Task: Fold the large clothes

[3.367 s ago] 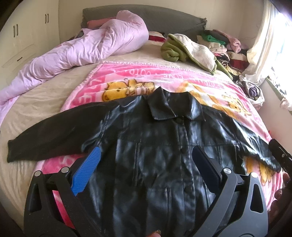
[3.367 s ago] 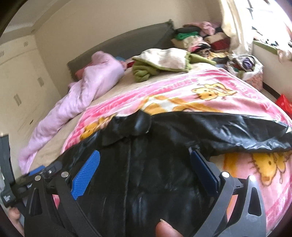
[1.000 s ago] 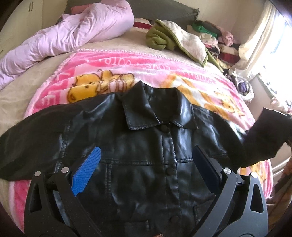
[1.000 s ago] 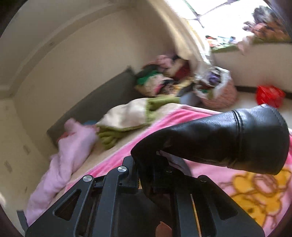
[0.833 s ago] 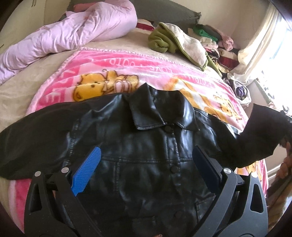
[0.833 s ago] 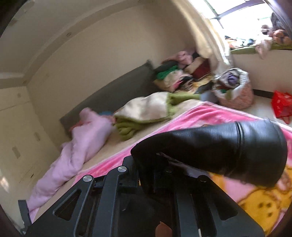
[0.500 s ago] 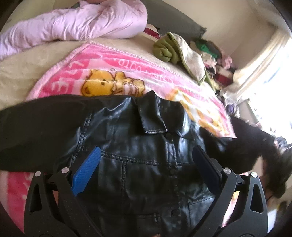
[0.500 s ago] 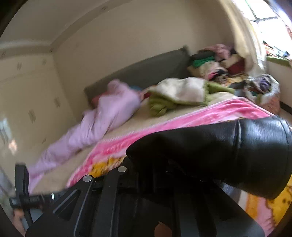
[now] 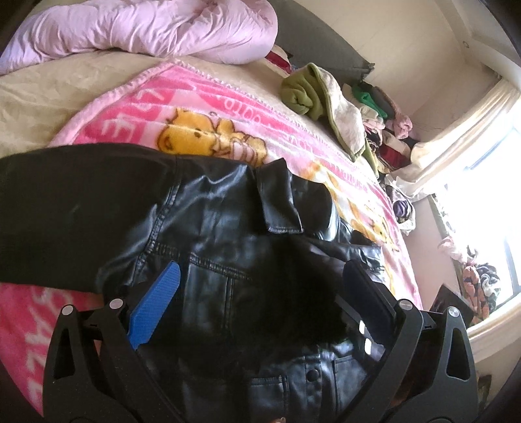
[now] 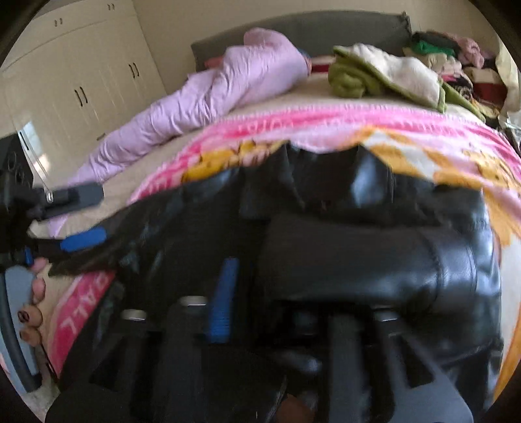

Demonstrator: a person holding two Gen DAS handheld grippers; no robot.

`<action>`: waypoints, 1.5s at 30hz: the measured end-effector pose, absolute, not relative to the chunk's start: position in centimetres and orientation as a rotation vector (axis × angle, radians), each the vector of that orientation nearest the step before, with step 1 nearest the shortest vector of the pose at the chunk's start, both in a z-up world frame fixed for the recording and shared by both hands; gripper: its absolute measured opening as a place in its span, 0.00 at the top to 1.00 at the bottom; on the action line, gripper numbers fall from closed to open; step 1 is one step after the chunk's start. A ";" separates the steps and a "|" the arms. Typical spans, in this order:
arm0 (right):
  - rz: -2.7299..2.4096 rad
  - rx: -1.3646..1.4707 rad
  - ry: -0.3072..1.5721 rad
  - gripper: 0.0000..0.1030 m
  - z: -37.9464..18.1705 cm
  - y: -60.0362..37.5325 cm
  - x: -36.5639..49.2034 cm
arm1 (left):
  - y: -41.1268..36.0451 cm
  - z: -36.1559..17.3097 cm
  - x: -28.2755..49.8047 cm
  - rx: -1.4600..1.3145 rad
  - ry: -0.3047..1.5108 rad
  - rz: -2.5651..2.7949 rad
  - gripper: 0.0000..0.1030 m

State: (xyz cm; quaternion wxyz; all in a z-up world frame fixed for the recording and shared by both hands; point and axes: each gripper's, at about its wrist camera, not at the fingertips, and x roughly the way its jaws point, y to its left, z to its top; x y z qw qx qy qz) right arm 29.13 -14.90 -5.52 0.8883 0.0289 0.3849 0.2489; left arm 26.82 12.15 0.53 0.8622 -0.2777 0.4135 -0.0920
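Sleeve (image 10: 374, 260) is lying folded across the black jacket (image 9: 208, 227), right gripper (image 10: 276, 289) clamping it; left gripper (image 9: 260, 302) is hovering wide open, other sleeve unfolded.

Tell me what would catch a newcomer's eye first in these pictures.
The black leather jacket dominates, spread across a bright pink cartoon blanket on the bed. One sleeve lies folded over the jacket's chest, just ahead of the right gripper. Behind, a rumpled lilac duvet stretches along the far side.
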 end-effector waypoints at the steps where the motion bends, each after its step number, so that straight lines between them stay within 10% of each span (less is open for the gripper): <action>1: 0.522 0.069 0.808 0.22 -5.6 -15.1 28.7 | 12.1 0.3 26.8 -0.586 0.870 -0.200 0.09; 10: 0.392 0.497 0.815 0.11 -7.2 -24.1 25.2 | 11.5 -1.4 26.2 -0.625 0.889 -0.227 0.09; 12: 0.398 0.573 0.818 0.18 -7.2 -24.8 26.3 | 11.5 -1.4 25.9 -0.633 0.890 -0.233 0.09; 14: 0.378 0.572 0.789 0.49 -6.4 -24.5 26.9 | 11.8 -1.0 25.3 -0.627 0.882 -0.234 0.09; 17: 0.429 0.522 0.717 0.49 -3.9 -22.7 26.9 | 12.6 -0.5 24.7 -0.633 0.866 -0.227 0.09; 21: 0.537 0.430 0.643 0.43 -0.7 -19.4 26.1 | 15.3 -0.1 23.9 -0.708 0.828 -0.208 0.09; 26: 0.726 0.307 0.646 0.09 1.0 -14.6 24.3 | 17.6 -0.4 23.6 -0.773 0.813 -0.199 0.09; 41: 0.487 0.182 0.662 0.09 -2.0 -20.1 21.8 | 15.3 -5.4 26.7 -0.777 0.960 -0.218 0.09; 45: 0.414 0.217 0.669 0.09 -2.3 -22.8 22.0 | 13.8 -5.3 27.6 -0.716 0.954 -0.217 0.54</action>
